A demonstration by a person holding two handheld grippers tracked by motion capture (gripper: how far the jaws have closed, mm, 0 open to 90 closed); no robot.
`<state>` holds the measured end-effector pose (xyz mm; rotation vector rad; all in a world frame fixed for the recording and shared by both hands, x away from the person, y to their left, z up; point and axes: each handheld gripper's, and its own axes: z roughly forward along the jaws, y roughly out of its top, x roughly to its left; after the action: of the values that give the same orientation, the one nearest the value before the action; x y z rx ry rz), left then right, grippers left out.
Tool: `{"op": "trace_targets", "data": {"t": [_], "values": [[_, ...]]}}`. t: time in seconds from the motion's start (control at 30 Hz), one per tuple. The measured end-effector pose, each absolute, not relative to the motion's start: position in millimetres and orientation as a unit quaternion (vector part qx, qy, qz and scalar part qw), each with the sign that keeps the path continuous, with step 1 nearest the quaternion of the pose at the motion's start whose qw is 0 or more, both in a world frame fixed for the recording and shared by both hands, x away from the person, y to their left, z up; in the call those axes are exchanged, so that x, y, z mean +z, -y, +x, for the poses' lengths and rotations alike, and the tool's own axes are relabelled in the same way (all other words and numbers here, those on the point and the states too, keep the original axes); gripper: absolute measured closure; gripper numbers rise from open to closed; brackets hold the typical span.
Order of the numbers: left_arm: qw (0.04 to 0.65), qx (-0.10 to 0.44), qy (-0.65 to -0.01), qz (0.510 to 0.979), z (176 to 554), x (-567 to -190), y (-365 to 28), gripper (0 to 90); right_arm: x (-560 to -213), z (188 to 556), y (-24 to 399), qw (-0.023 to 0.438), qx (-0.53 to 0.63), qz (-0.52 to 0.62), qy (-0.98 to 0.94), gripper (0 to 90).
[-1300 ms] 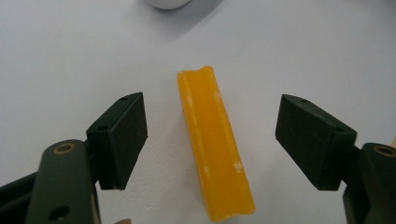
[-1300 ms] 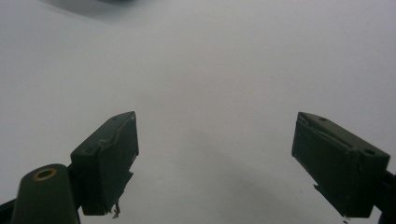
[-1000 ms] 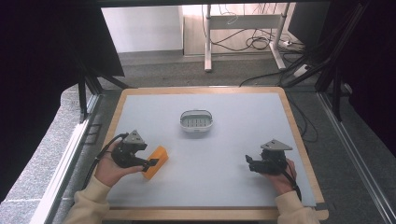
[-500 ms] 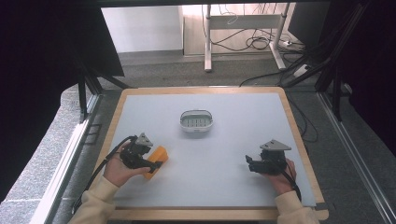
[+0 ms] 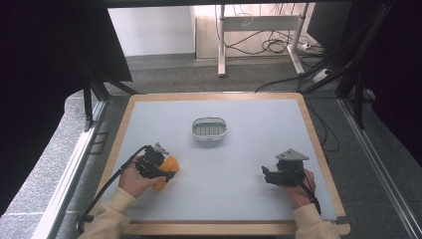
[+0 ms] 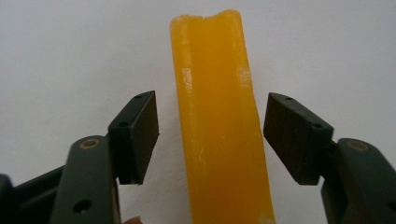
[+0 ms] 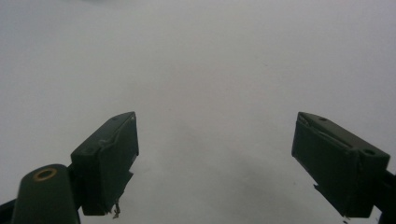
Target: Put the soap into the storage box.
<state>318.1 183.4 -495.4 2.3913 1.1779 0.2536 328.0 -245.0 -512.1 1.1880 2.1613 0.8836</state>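
Closing in on the orange block (image 6: 218,126), you have your left tool (image 5: 158,168) lowered over it near the desk's (image 5: 239,144) left front part, and the grasp is the step in hand. Its jaws have just been closing, yet they stand partly open: the block lies lengthwise between them on the desk surface, with a sliver of white visible on either side, so neither pad (image 6: 142,133) presses on it. Next, I judge, you need to finish the squeeze evenly, keeping the block centred so it doesn't twist, then lift. Your right tool (image 5: 278,175) rests at the desk's right front part, jaws wide apart with nothing between them. A small white basket (image 5: 210,129) sits mid-desk, well apart from both tools.
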Motion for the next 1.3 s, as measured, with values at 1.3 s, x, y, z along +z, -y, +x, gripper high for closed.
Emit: {"op": "trace_targets", "data": {"t": [1.3], "values": [[0.244,0.073,-0.420,0.871,317.2,-480.6,-189.0,62.1,-512.9,328.9,245.9,0.263,0.318,0.444,-0.795,15.3]]}}
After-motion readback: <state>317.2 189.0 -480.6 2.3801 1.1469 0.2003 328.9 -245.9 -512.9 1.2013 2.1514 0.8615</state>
